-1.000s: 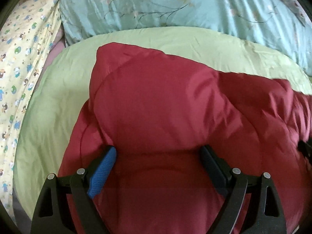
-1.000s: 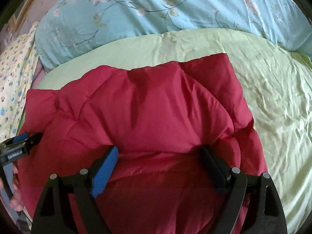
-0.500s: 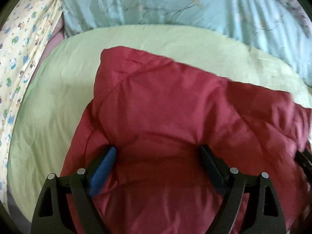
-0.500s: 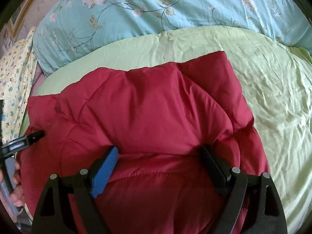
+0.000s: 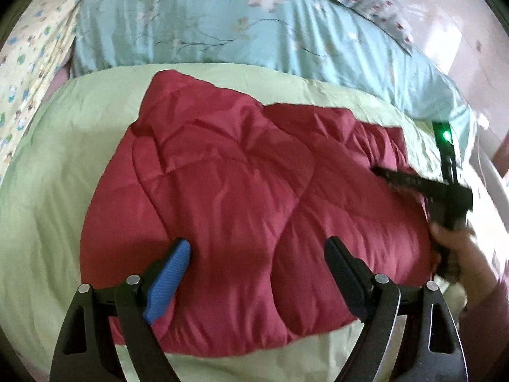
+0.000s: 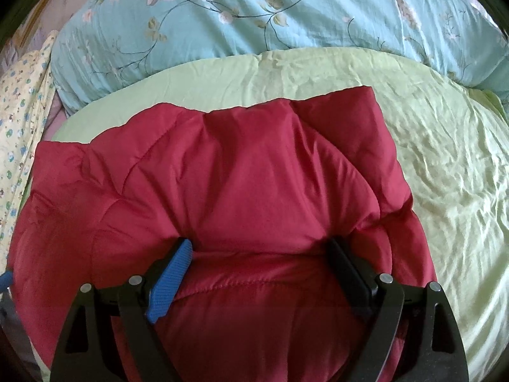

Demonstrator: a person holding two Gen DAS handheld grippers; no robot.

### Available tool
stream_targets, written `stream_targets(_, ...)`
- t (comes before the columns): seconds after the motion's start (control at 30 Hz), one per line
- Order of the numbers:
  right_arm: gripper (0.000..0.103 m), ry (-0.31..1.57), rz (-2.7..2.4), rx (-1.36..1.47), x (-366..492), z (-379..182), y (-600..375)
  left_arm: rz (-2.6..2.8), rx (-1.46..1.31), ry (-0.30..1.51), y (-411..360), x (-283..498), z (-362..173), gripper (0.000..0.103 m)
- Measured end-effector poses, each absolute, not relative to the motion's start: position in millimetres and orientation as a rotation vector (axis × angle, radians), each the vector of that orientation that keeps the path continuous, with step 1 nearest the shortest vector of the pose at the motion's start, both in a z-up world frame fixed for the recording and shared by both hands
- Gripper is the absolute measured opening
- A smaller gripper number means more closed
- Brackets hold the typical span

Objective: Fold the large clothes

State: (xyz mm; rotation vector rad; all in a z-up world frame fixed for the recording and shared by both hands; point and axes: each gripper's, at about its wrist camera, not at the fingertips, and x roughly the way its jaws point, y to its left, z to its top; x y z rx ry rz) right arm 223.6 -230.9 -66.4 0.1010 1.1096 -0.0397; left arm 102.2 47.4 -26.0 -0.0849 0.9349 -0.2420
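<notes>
A dark red puffy quilted garment (image 5: pixel 241 197) lies folded in a thick bundle on a pale green sheet (image 5: pixel 47 191). My left gripper (image 5: pixel 257 251) is open and hovers just above the near part of the bundle, holding nothing. In the right wrist view my right gripper (image 6: pixel 259 248) is open, its fingers pressed into a crease of the red garment (image 6: pixel 222 175) at its near edge. The right gripper also shows in the left wrist view (image 5: pixel 423 187) at the bundle's right end, with the hand that holds it.
A light blue floral duvet (image 6: pixel 270 9) is heaped along the far side of the bed. A yellow patterned cloth (image 5: pixel 22 73) lies at the far left. The green sheet (image 6: pixel 445 165) stretches out to the right of the garment.
My left gripper has drawn back and lifted off the garment, so the whole bundle and its near edge now show. The right gripper has stayed in place against the garment.
</notes>
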Motion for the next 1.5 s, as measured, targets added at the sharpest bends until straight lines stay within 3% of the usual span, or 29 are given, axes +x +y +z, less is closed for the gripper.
stream_targets(0.27, 0.089, 0.977, -0.036, 0.148, 179, -12, -204, -0.226, -0.070, 0.974, 50, 115, -55, 0.090)
stream_targets(0.4, 0.089, 0.946, 0.041, 0.029, 138, 12, -164, -0.213, -0.058, 0.960, 45, 115, -58, 0.091)
stream_targets(0.73, 0.089, 1.083, 0.037, 0.032, 115, -21, -180, -0.168, -0.053, 0.952, 41, 110, -60, 0.092)
stream_targets(1.0, 0.089, 1.069, 0.037, 0.093, 106, -40, -198, -0.148, -0.025, 0.942, 33, 84, -36, 0.089)
stream_targets(1.5, 0.090, 1.063, 0.016, 0.111, 102, -33, -198, -0.115, 0.066, 0.989, 21, 85, -50, 0.098)
